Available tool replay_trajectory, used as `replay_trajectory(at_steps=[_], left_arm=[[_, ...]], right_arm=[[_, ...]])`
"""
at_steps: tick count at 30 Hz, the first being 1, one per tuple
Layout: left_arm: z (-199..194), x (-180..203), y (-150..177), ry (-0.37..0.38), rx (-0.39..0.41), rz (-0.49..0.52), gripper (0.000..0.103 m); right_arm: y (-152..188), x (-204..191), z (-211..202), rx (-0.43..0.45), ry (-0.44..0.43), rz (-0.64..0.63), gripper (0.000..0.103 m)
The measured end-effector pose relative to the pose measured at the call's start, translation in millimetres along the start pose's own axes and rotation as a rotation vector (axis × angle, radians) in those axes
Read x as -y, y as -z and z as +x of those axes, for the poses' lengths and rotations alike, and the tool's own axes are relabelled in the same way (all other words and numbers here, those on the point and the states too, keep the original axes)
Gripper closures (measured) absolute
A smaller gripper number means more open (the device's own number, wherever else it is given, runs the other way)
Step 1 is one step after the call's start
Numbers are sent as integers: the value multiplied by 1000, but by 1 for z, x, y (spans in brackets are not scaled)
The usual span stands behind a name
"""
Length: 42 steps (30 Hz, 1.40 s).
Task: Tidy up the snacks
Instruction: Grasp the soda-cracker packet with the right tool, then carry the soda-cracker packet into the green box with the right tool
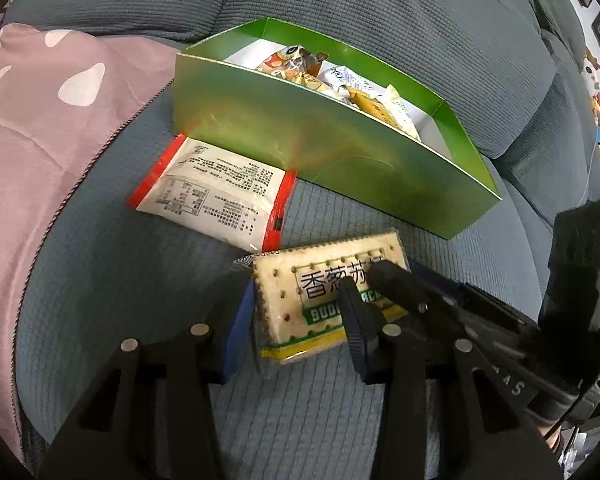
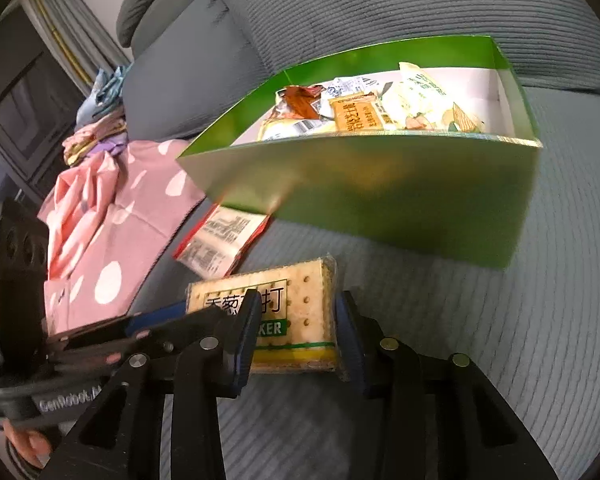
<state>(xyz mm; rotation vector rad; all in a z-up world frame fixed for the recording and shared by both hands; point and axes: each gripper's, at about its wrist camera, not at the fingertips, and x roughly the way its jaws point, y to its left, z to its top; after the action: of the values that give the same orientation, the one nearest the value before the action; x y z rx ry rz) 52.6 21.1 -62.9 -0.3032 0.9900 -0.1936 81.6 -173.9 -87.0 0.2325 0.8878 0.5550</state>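
one soda cracker packet lies on the grey-blue sofa seat, near the cameras and just in front of the green box. both hand-held grippers have hold of it at once. the left gripper has its two blue-padded fingers clamped on the packet's left part, one pad against the left edge, the other lying across the printed label. the right gripper is closed on the packet's right part, pads pressing on either side of it; in the left wrist view its black fingers come in from the right, over the label.

one more packet, white with red ends, lies printed back up on the seat, to the left and a little farther, its far corner touching or tucked under the box's near wall. the one green box stands farther back, open-topped, with several snack packets piled inside; their exact number cannot be told. one pink cloth with white spots is spread at the far left of the seat. a grey back cushion rises behind the box.
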Motion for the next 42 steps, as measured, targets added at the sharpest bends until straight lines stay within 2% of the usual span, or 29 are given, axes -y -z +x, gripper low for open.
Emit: replay_trajectory(at_steps=[11,23,33,42], left_arm=[[-37,17,13,13,63,55,62],[-69,32,1,59,154,102,62],[-72,42,-34,81,207,127,62],[-52,51,-88,106,238,148,61]], right_arm=[[18,-16,-38,69,15,23,64],[17,-37,-77,169,37,8,64],[-11,-40,-87,239,53,-16,64],[-56,-29,-82,296,74,-25,64]])
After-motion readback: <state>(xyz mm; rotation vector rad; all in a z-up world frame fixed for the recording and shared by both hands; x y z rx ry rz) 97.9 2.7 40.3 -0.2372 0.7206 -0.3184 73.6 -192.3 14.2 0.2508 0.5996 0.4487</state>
